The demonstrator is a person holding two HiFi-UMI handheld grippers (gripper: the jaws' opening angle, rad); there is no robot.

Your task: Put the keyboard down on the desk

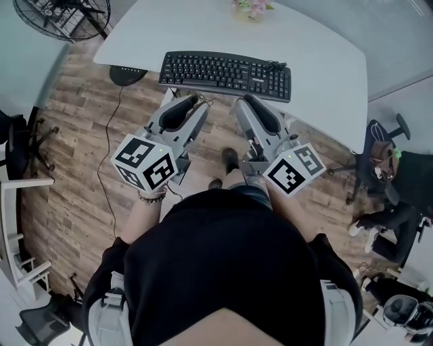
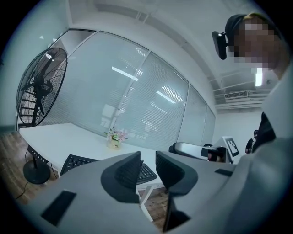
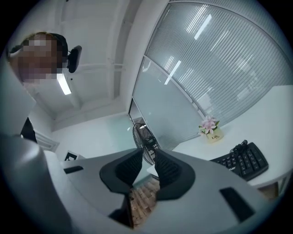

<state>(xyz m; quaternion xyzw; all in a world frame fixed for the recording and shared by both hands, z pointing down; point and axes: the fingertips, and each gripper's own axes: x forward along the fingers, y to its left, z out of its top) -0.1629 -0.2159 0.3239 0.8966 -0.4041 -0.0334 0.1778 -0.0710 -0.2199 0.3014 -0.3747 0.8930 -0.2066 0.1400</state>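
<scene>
Already | keyboard (image 1: 225, 75) lay flat on desk (image 1: 325, 54), near its front edge | left gripper (image 1: 195, 101), right gripper (image 1: 245, 101): jaws narrowly apart, empty, just short of desk | task apparently done, nothing left

Bright, even light; fisheye views.
A ceiling strip (image 3: 64, 84) is glaring and mirroring in the glass wall (image 2: 137, 105); picture edges are bending and darkening.

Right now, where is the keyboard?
In the head view the keyboard lies flat on the white desk, along its near edge at top centre. A small flower pot stands beyond it, toward the desk's far side.
</scene>
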